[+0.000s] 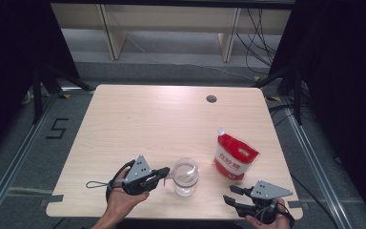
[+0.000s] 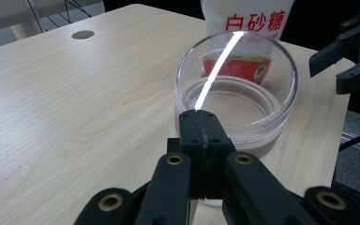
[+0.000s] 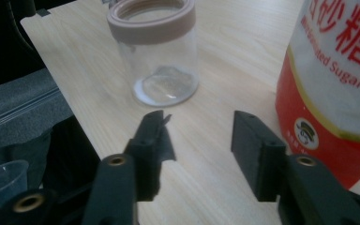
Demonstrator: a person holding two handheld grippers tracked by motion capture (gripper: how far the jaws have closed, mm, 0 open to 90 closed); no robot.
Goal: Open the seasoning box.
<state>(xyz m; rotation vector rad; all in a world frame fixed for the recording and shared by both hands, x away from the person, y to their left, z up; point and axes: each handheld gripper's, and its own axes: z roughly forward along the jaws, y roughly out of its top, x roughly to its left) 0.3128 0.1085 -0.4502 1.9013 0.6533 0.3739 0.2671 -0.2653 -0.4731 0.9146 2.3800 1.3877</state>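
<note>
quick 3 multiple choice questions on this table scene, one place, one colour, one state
1. In the high view, where is the sugar pouch relative to the clear jar?
A. to its left
B. to its right
C. inside it

2. What colours are on the pouch?
A. red and white
B. blue and yellow
C. all green

3. How do the jaws of the right hand-held gripper stand?
A. shut on the pouch
B. shut on the jar
C. open, with nothing between them

Answers:
1. B, the pouch sits right of the jar.
2. A, it has a white top and a red base.
3. C, bare table shows between the jaws.
</note>
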